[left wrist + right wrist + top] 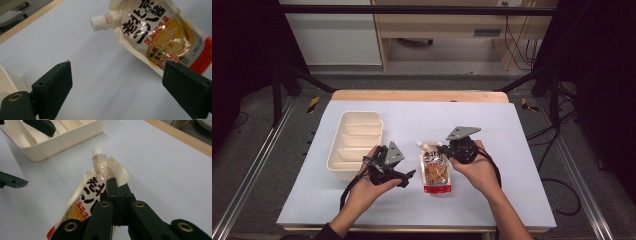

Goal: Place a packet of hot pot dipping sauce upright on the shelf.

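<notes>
While right claw pinches pouch top, left claw gapes beside.

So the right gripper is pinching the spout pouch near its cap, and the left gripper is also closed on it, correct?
Not quite. The right gripper does pinch the spout pouch near its cap, but the left gripper is open, jaws wide apart and off the pouch, as the left gripper view shows.

Cream pouch with black lettering, yellow picture, red bottom band and white cap; cream tray at centre left; pale blue-white desk; black grippers.
</notes>
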Action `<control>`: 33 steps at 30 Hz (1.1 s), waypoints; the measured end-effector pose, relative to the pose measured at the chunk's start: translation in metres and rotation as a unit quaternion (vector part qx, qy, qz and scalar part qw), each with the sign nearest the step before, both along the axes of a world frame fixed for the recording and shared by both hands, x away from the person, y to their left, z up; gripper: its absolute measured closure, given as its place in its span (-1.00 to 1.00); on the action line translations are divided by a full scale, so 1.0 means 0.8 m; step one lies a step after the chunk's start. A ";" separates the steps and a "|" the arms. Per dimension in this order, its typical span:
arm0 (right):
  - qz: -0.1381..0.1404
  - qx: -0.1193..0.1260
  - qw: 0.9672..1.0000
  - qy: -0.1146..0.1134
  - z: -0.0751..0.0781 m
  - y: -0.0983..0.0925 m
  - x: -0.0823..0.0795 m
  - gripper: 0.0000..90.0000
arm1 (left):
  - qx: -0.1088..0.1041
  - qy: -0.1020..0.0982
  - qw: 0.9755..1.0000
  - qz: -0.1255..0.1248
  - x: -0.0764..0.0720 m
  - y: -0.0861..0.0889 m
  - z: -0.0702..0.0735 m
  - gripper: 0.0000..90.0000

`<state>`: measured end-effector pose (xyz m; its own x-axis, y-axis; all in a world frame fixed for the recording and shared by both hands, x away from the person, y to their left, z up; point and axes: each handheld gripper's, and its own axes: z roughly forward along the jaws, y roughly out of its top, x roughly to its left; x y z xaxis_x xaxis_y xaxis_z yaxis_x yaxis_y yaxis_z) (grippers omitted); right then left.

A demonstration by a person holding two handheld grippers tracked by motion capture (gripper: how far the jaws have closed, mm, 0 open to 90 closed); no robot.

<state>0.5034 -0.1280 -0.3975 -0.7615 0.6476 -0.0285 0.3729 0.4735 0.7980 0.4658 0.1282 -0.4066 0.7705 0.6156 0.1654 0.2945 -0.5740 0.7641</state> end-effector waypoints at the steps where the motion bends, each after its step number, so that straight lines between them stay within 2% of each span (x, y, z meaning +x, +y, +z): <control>1: 0.000 0.000 1.000 0.000 0.000 0.000 0.000 1.00 | 0.000 0.000 1.000 0.000 0.000 0.000 0.000 -0.80; 2: 0.003 0.000 1.000 -0.005 0.006 0.001 0.001 1.00 | 0.003 -0.006 1.000 0.003 0.003 0.004 0.009 -0.80; 7: 0.004 0.001 1.000 -0.012 0.015 0.003 0.003 1.00 | 0.008 -0.009 1.000 0.005 0.008 0.008 0.022 -0.80; 8: 0.009 0.003 1.000 -0.014 0.018 0.004 0.002 1.00 | 0.018 -0.012 1.000 0.001 0.009 0.010 0.026 -0.80; 10: 0.017 0.005 1.000 -0.018 0.020 0.005 0.000 1.00 | 0.024 -0.017 1.000 -0.002 0.010 0.010 0.030 -0.80; 15: 0.039 0.018 0.999 -0.022 0.024 0.007 -0.009 1.00 | 0.025 -0.020 0.999 -0.013 0.013 0.015 0.040 -0.81; 17: 0.052 0.023 0.998 -0.027 0.025 0.007 -0.016 1.00 | 0.046 -0.022 0.998 -0.025 0.015 0.017 0.046 -0.81; 19: 0.058 0.022 0.998 -0.032 0.026 0.008 -0.021 1.00 | 0.054 -0.022 0.998 -0.028 0.015 0.018 0.047 -0.82; 21: 0.062 0.026 0.997 -0.034 0.027 0.008 -0.025 1.00 | 0.078 -0.020 0.996 -0.040 0.016 0.019 0.051 -0.82; 24: 0.066 0.027 0.997 -0.035 0.028 0.009 -0.029 1.00 | 0.080 -0.013 0.996 -0.044 0.017 0.019 0.052 -0.82; 27: 0.077 0.026 0.996 -0.041 0.030 0.012 -0.036 1.00 | 0.095 -0.010 0.994 -0.056 0.017 0.018 0.055 -0.82; 31: 0.087 0.024 0.995 -0.045 0.033 0.014 -0.043 1.00 | 0.096 -0.002 0.993 -0.064 0.018 0.018 0.059 -0.83; 33: 0.092 0.025 0.994 -0.046 0.033 0.015 -0.047 1.00 | 0.113 -0.006 0.992 -0.060 0.018 0.016 0.063 -0.84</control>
